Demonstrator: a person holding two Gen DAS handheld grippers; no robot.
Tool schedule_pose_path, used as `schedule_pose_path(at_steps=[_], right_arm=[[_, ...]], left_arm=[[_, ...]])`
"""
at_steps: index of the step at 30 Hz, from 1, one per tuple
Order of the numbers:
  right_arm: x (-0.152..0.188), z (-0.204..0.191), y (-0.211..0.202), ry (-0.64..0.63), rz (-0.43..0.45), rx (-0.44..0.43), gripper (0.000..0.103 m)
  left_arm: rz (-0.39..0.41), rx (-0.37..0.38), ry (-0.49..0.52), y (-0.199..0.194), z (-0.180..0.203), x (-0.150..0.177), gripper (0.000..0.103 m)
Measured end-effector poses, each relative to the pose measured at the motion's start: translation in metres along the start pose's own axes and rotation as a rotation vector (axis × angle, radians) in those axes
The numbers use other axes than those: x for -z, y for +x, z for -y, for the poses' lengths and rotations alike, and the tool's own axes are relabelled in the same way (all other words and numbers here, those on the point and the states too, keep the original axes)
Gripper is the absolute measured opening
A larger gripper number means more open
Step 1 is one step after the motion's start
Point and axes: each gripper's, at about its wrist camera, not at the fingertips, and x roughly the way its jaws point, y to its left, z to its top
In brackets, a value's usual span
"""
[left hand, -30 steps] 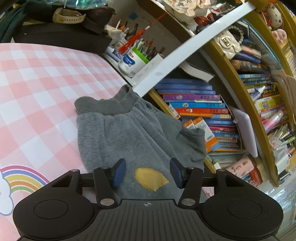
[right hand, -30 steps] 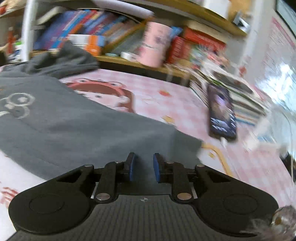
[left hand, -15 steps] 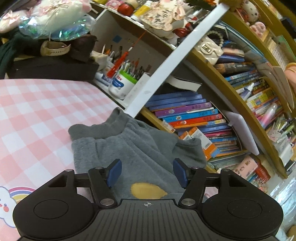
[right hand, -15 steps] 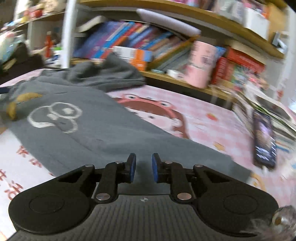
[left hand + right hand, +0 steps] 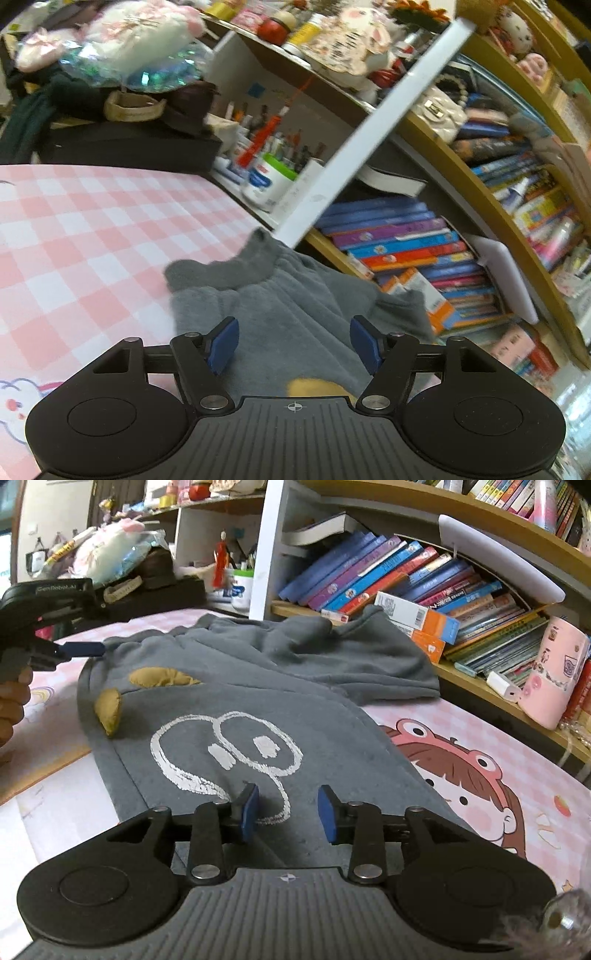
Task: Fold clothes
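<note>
A grey sweatshirt lies spread across a bench covered in a pink checked cloth printed with a cartoon girl in a frog hat, its upper part bunched against the foot of a bookshelf crammed with leaning books. A white doodle outline marks the garment's front, and two mustard-yellow padded shapes sit near its left edge. The right gripper hovers low over the printed fabric with its blue-padded jaws opening and nothing pinched between them. At the far left of the same view a hand holds the left gripper, its blue tip close to the sweatshirt's edge; whether it touches the cloth is hard to make out. From the left wrist view, the left gripper's jaws stand well apart and opening above a ribbed cuff and gathered grey cloth, gripping nothing. A white pot of pens and brushes stands beyond the bench's corner, beside a white shelf upright, and a pink patterned cup rests on the lower shelf at right
</note>
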Motion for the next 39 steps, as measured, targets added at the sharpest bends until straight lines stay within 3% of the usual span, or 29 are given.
schedule_pose_path(at_steps=[5,10,16,23,29,35,39], right_arm=[[0.005,0.017,-0.008,0.075,0.022,-0.025,0.043],[0.008,0.01,-0.011,0.054,0.006,-0.046,0.048],[0.009,-0.004,-0.013,-0.011,0.012,-0.041,0.067],[0.01,0.01,-0.006,0.08,-0.036,-0.036,0.091],[0.011,0.013,-0.003,0.101,-0.051,-0.025,0.099],[0.01,0.014,-0.003,0.105,-0.054,-0.024,0.1],[0.011,0.013,-0.003,0.095,-0.05,-0.017,0.1]], left_arm=[[0.01,-0.058,0.026,-0.002,0.003,-0.001,0.067],[0.008,-0.125,0.074,-0.009,0.01,-0.004,0.067],[-0.002,-0.232,0.11,-0.015,0.012,-0.011,0.067],[-0.059,-0.284,0.137,-0.016,0.008,-0.024,0.067],[-0.1,-0.292,0.122,-0.004,-0.001,-0.034,0.064],[-0.168,-0.272,0.085,0.022,-0.006,-0.031,0.038],[-0.175,-0.286,0.11,0.033,-0.005,-0.024,0.031]])
